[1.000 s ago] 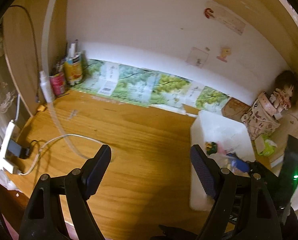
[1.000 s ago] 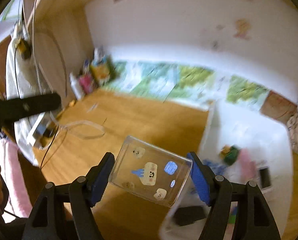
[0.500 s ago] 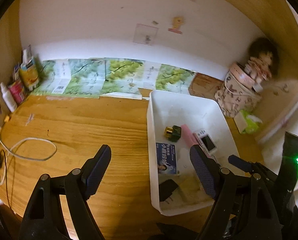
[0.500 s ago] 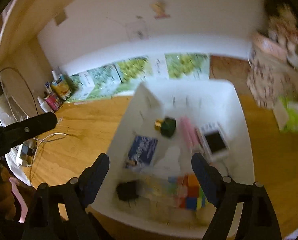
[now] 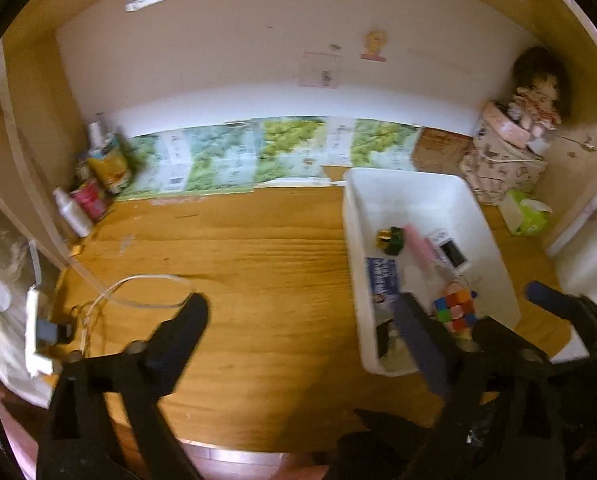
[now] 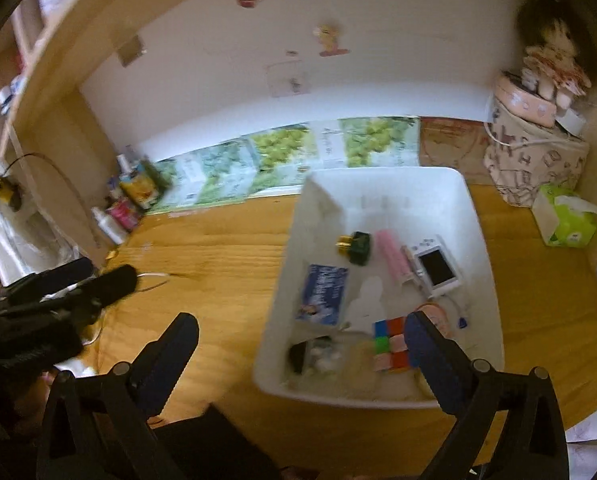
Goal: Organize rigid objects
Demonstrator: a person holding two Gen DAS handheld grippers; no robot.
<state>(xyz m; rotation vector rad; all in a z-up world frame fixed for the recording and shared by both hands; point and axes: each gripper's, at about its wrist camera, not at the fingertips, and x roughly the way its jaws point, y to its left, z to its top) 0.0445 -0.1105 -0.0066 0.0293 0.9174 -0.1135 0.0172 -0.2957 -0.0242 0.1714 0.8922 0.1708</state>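
Observation:
A white bin (image 6: pixel 378 174) stands on the wooden desk (image 6: pixel 226 248). In it lie a colour cube (image 6: pixel 392 344), a blue card (image 6: pixel 324 294), a green and gold bottle (image 6: pixel 356 246), a pink tube (image 6: pixel 390 254) and a white device (image 6: pixel 436 266). A clear box (image 6: pixel 338 356) shows blurred at the near end. My right gripper (image 6: pixel 302 344) hovers above the bin's near left corner, its jaws opening with nothing between the pads. Left of the bin (image 5: pixel 418 188), my left gripper (image 5: pixel 298 328) hangs over bare desk, its jaws opening and also holding nothing.
Bottles and cans (image 5: pixel 98 184) crowd the back left corner. A white cable (image 5: pixel 138 292) and a power strip (image 5: pixel 34 328) lie at the left edge. At the back right stand a patterned box with a doll (image 5: pixel 506 160) and a tissue box (image 5: pixel 526 216).
The right gripper held the clear sticker box a second ago. The box is now in the bin and the jaws stand wider. The left jaws have widened, and both views have swung towards the bin.

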